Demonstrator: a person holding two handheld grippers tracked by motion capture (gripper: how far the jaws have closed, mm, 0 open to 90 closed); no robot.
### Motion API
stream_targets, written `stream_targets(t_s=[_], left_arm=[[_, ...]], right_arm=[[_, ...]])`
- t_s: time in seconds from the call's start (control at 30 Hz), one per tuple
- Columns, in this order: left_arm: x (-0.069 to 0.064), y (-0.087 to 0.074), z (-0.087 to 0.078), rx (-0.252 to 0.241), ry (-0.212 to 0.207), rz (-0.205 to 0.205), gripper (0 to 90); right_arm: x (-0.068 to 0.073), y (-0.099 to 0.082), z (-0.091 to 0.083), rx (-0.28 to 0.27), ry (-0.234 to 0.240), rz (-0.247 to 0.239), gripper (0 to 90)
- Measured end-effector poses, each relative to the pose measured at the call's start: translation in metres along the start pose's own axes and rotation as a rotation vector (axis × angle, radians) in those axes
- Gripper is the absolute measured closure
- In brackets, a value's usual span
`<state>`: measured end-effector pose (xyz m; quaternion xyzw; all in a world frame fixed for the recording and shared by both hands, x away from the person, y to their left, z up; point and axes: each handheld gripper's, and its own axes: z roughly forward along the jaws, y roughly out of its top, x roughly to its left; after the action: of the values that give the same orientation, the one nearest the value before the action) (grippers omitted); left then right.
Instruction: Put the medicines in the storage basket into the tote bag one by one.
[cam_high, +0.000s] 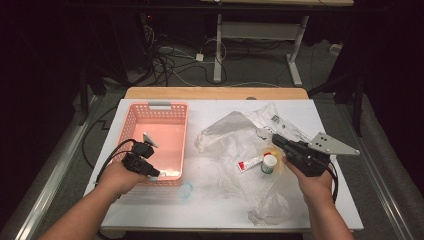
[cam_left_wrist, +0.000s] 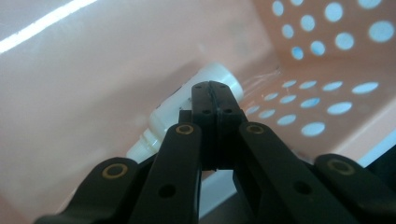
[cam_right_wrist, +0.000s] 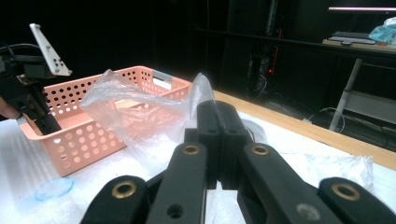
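Note:
A pink perforated basket (cam_high: 159, 114) stands on the white table at the left. My left gripper (cam_high: 158, 173) reaches into its near right corner, and its jaws are shut with nothing between them. Just past its tips (cam_left_wrist: 215, 87) a white bottle (cam_left_wrist: 161, 114) lies on the basket floor against the wall. At the right my right gripper (cam_high: 276, 138) hovers over a crumpled clear plastic bag (cam_high: 227, 132), jaws shut and empty (cam_right_wrist: 217, 106). Beside it on the bag lie a red-and-white tube (cam_high: 249, 163) and a small white jar (cam_high: 269, 164).
A small clear bluish disc (cam_high: 186, 189) lies on the table by the basket's near right corner, the same disc (cam_right_wrist: 55, 187) showing in the right gripper view. The table's wooden far edge (cam_high: 215, 93) runs behind the basket. Cables and desk legs stand on the floor beyond.

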<state>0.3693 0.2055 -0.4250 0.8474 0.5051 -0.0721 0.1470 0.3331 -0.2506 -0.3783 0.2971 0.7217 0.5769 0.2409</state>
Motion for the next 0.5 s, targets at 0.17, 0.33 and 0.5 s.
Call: stream_targets(t_s=[0.17, 0.33, 0.5], left_arm=[[0.011, 0.015, 0.001, -0.079, 0.134, -0.005, 87.9], [0.009, 0.013, -0.011, -0.173, 0.079, -0.009, 87.9], [0.000, 0.005, -0.011, -0.105, 0.028, 0.037, 87.9]], right_arm=[[0.000, 0.000, 0.000, 0.000, -0.001, -0.001, 90.0], [-0.002, 0.000, -0.002, -0.004, -0.005, 0.007, 90.0], [-0.001, 0.000, -0.001, -0.001, -0.002, 0.001, 90.0]])
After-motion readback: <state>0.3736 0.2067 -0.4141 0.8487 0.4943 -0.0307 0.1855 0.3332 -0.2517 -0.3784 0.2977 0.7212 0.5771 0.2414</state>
